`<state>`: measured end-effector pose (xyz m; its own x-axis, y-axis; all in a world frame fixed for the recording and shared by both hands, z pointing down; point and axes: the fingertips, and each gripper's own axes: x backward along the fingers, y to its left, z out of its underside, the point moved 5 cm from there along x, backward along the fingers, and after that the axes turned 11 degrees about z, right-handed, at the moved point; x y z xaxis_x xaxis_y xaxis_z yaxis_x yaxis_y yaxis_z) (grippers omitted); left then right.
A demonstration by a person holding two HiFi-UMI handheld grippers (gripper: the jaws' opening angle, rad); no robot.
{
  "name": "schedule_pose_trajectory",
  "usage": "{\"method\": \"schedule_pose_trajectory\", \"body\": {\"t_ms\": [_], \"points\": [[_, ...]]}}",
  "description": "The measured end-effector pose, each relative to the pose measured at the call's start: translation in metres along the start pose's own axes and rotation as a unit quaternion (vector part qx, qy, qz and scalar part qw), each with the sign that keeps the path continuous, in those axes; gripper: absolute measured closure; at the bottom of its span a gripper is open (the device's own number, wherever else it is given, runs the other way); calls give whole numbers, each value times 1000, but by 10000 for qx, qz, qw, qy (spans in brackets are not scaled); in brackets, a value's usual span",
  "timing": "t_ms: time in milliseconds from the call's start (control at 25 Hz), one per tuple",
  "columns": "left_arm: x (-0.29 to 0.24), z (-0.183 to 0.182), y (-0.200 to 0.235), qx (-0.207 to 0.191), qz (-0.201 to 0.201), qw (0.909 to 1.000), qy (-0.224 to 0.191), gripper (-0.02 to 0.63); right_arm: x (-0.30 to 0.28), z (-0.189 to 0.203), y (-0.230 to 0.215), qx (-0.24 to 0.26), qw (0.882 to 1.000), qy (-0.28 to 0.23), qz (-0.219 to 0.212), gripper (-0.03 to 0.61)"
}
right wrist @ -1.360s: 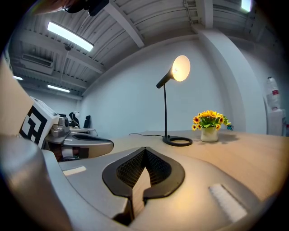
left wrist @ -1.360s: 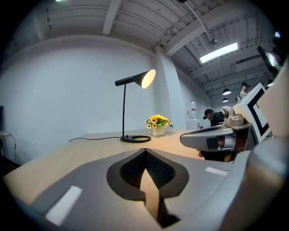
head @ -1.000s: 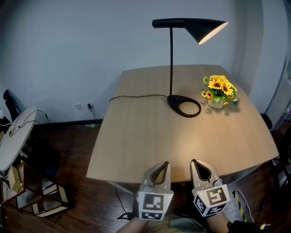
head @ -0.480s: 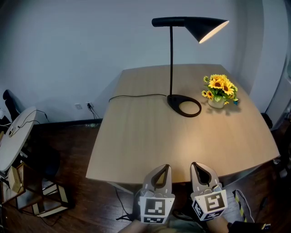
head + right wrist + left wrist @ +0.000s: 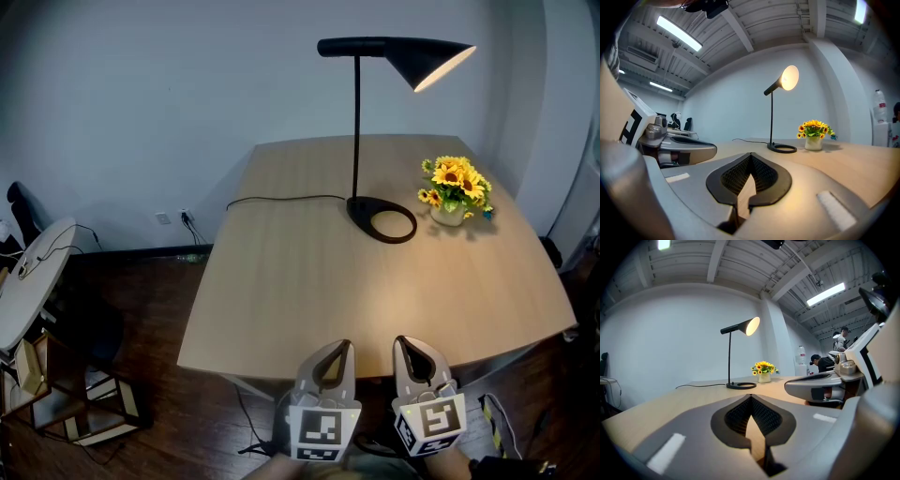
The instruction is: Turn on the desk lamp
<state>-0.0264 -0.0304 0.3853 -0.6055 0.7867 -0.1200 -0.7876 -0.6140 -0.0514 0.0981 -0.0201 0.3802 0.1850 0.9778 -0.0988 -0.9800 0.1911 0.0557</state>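
A black desk lamp [image 5: 356, 122] stands at the far middle of the wooden table [image 5: 281, 281], and its cone shade [image 5: 433, 62] glows, lit. Its ring base [image 5: 382, 223] lies flat, with a black cord [image 5: 281, 198] running left off the table. The lit lamp [image 5: 729, 362] also shows far ahead in the left gripper view, and in the right gripper view the lamp [image 5: 771, 122] is equally distant. My left gripper [image 5: 340, 349] and right gripper [image 5: 403, 343] hover side by side at the table's near edge. Both are shut on nothing, far from the lamp.
A small pot of sunflowers [image 5: 453, 187] stands right of the lamp base. Left of the table, over the dark wood floor, are a round white side table [image 5: 28, 281] and wooden frames [image 5: 94, 412]. People sit in the background [image 5: 825, 363] of the left gripper view.
Both grippers have slipped slightly back toward me at the table's near edge. The lamp glows the same in all frames.
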Motion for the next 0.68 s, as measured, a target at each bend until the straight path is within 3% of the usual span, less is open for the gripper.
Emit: {"method": "schedule_pose_trajectory", "body": {"t_ms": [680], "points": [[2, 0, 0, 6, 1, 10000, -23, 614, 0, 1, 2, 91, 10000, 11, -7, 578]]}}
